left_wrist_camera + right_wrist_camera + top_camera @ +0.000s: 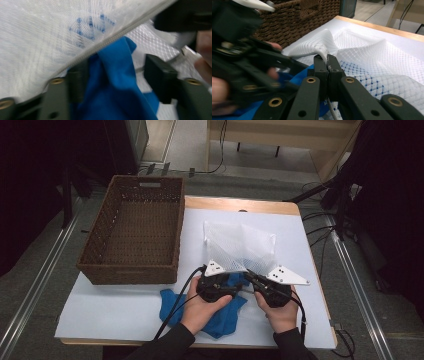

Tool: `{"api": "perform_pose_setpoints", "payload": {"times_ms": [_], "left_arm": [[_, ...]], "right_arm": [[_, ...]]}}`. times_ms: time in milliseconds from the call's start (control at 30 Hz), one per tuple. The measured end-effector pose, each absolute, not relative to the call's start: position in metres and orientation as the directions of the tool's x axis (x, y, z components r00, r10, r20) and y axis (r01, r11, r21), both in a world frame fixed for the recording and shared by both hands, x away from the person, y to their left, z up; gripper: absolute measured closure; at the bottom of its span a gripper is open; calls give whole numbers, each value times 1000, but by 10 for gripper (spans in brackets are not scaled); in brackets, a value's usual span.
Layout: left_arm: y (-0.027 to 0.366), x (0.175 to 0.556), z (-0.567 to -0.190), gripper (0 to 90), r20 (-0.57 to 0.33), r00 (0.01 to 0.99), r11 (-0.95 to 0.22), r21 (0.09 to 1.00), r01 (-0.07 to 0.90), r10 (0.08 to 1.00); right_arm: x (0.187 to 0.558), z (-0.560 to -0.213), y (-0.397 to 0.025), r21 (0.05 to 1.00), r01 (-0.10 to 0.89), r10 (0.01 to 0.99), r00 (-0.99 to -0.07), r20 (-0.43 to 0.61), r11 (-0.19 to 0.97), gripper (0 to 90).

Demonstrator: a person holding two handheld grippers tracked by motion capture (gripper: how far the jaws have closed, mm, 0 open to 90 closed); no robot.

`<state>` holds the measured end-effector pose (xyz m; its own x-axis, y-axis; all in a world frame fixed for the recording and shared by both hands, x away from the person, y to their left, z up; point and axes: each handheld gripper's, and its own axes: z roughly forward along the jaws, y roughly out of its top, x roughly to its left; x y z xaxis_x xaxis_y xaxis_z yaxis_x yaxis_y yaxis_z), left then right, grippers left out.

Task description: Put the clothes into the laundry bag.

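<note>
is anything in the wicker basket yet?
No: in the high view the wicker basket shows only its bare woven floor, while the blue cloth and the white mesh bag lie on the table beside it.

Looks like a lab or recording studio set up for data capture, not a home. A small wooden-edged table with a white top sheet (300,270) stands alone on grey floor, flanked by long metal floor rails (30,295) and loose black cables (325,227). Dark curtain-like surroundings (30,170), a black stand leg (312,194) and pale wooden furniture (280,132) behind complete the staged, rigged workspace.
</note>
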<state>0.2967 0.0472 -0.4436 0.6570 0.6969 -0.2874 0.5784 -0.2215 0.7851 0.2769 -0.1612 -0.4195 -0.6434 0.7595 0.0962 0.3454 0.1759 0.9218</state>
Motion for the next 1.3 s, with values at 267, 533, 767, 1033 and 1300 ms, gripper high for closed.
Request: {"api": "perform_pose_setpoints", "payload": {"times_ms": [267,533,767,1033,1300], "left_arm": [[62,292,-451,242,-258,672,-358,686,633,694],[44,283,-461,551,-152,726,-469,671,574,671],[45,281,-448,767,-214,721,-366,746,556,659],[50,292,-435,761,-264,642,-184,820,543,720],[43,301,-454,579,-278,641,-216,784,582,715]], "right_arm": [[279,-420,-161,922,345,763,-639,93,176,899],[278,-422,-157,919,351,760,-643,97,180,899],[277,-422,-155,919,348,755,-649,93,186,899],[274,-418,-157,927,333,759,-644,92,170,899],[274,-420,-157,923,339,758,-647,87,183,899]]}}
